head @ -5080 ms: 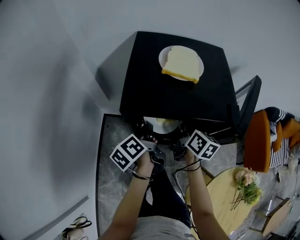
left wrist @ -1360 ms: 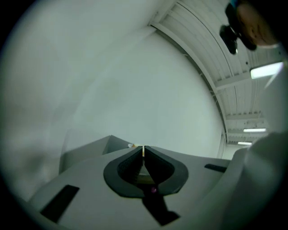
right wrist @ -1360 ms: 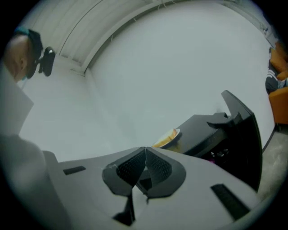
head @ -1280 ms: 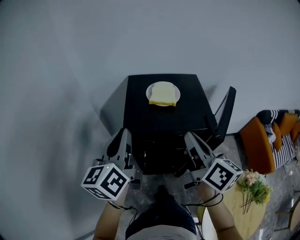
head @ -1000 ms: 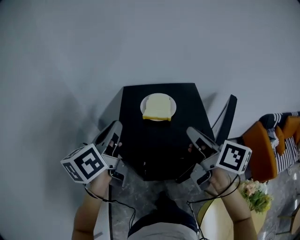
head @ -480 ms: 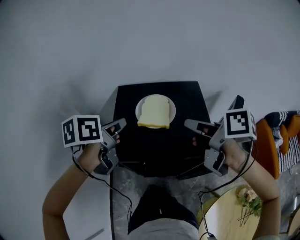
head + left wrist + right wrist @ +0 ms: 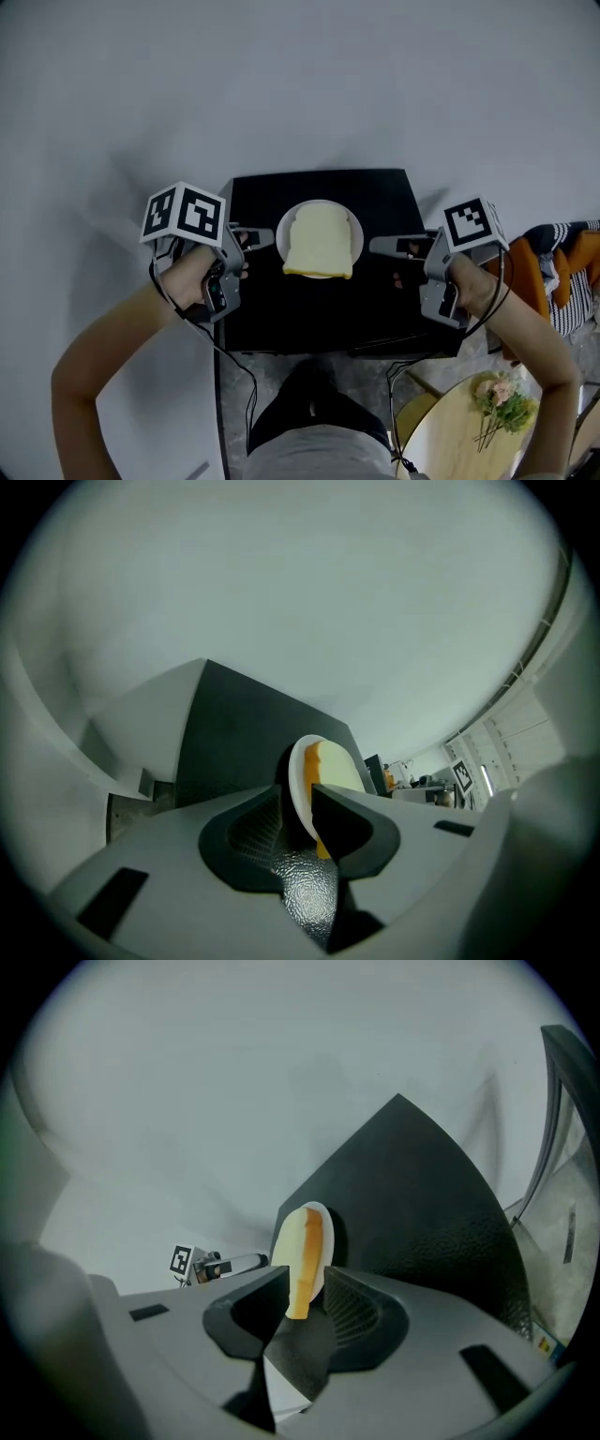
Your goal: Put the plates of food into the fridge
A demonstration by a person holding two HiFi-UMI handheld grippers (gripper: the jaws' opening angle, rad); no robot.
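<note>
The pale grey wall (image 7: 300,75) fills the far side, and against it stands the black fridge (image 7: 319,314), whose flat top I look down on. To the right of the fridge are an orange chair (image 7: 581,253) with striped cloth on it and, nearer me, a round wooden table (image 7: 441,441). I hold 2 grippers over the fridge top. My left gripper (image 7: 265,236) points right from the left side. Its fingers are spread, and the edge of the white plate (image 7: 319,204) shows edge-on in line with their gap. The tips are just at the rim, and I cannot tell whether they touch it. My right gripper (image 7: 377,247) points left from the right side. Its fingers have just been opening and now stand apart with nothing between the pads, the tips just short of the rim. The plate sits on the fridge top, toward its far half, between the 2 grippers. On it lies 1 slice of bread (image 7: 321,242), pale with a browner crust along its near edge. A small bunch of flowers (image 7: 502,401) lies on the round table.
</note>
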